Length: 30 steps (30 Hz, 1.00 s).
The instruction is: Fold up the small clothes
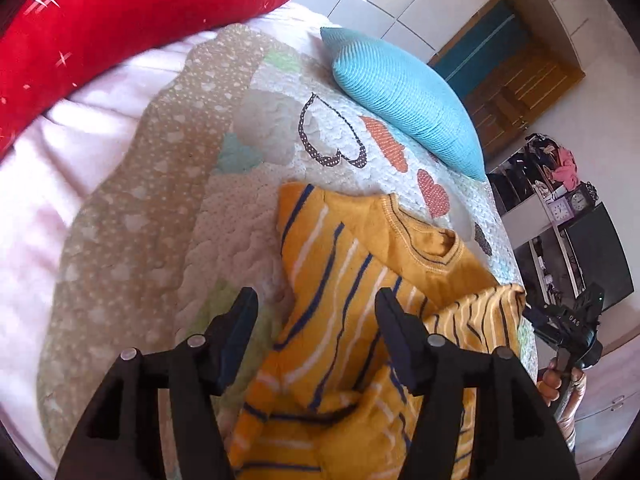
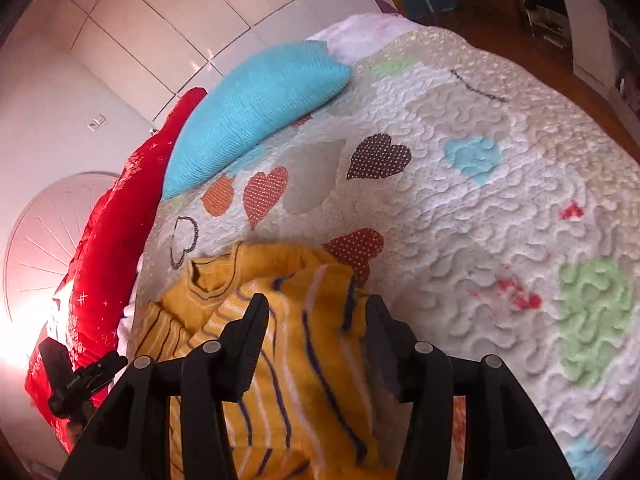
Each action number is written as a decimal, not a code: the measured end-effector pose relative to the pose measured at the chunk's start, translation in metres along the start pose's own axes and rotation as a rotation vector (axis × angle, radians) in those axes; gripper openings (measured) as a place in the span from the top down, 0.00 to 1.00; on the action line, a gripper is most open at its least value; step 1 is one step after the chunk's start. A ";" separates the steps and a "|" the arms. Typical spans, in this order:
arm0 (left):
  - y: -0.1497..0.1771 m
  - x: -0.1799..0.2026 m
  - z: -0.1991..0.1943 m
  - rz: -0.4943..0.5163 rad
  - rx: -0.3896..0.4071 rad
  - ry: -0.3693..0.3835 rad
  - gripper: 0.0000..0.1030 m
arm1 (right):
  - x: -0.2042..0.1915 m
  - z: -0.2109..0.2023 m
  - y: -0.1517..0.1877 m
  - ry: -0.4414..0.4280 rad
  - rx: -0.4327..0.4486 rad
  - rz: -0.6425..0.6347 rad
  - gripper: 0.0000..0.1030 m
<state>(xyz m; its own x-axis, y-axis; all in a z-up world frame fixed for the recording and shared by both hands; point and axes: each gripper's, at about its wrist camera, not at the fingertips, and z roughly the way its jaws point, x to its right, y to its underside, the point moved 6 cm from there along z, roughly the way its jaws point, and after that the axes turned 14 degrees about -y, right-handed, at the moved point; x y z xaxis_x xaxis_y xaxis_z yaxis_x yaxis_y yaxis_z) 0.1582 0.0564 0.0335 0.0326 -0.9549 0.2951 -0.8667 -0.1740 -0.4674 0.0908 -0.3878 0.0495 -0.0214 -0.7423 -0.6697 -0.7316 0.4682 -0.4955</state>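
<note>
Your left tool (image 1: 316, 312) is spread, hovering over the yellow striped sweater (image 1: 340, 320) | your right tool (image 2: 316, 316) is spread above the same sweater, holding nothing | sweater lies rumpled on the heart-patterned quilt (image 2: 460, 208) | beyond: blue pillow (image 2: 248, 116), red pillow (image 1: 120, 16)

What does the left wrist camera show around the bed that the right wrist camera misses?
Only the left wrist view shows the dark shelf with two small clocks beside the bed, and a hand holding the right gripper.

Only the right wrist view shows the round white headboard and the quilt's far side with a green heart.

Both show the yellow striped sweater, blue pillow, red pillow and heart quilt. Both grippers are open above the sweater.
</note>
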 end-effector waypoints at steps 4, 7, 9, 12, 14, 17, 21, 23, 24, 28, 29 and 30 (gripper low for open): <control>0.052 -0.013 -0.055 0.030 0.023 -0.020 0.29 | -0.011 -0.045 0.067 -0.038 -0.071 -0.013 0.41; 0.105 -0.024 -0.079 0.008 -0.021 0.005 0.29 | -0.011 -0.062 0.142 -0.108 -0.168 0.020 0.40; 0.139 -0.028 -0.089 0.006 -0.026 0.014 0.29 | -0.015 -0.067 0.190 -0.153 -0.229 0.013 0.40; 0.188 -0.027 -0.101 0.003 -0.041 0.040 0.29 | -0.025 -0.065 0.251 -0.148 -0.297 -0.033 0.41; 0.219 -0.027 -0.105 -0.022 -0.077 0.091 0.29 | -0.036 -0.065 0.280 -0.148 -0.300 -0.074 0.40; 0.253 -0.027 -0.110 -0.039 -0.073 0.101 0.29 | -0.050 -0.072 0.307 -0.204 -0.290 -0.069 0.40; 0.277 -0.024 -0.121 -0.023 -0.024 0.094 0.28 | -0.055 -0.077 0.339 -0.251 -0.295 -0.038 0.40; 0.289 -0.023 -0.124 -0.031 -0.025 0.109 0.24 | -0.054 -0.077 0.355 -0.268 -0.299 -0.004 0.40; 0.293 -0.023 -0.125 -0.038 -0.033 0.124 0.21 | -0.054 -0.076 0.362 -0.273 -0.300 0.001 0.40; 0.306 -0.024 -0.127 -0.075 -0.044 0.150 0.23 | -0.055 -0.071 0.371 -0.256 -0.285 0.011 0.75; 0.305 -0.027 -0.127 -0.091 -0.043 0.133 0.43 | -0.056 -0.070 0.371 -0.272 -0.297 0.017 0.88; 0.305 -0.031 -0.127 -0.103 -0.048 0.109 0.87 | -0.058 -0.070 0.370 -0.290 -0.296 0.023 0.89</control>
<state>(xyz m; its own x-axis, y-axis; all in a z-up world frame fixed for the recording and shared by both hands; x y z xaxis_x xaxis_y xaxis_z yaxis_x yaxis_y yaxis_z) -0.1701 0.0639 -0.0121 0.0706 -0.9005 0.4290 -0.8845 -0.2554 -0.3904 -0.2266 -0.2054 -0.0565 0.1214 -0.5475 -0.8279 -0.8987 0.2936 -0.3259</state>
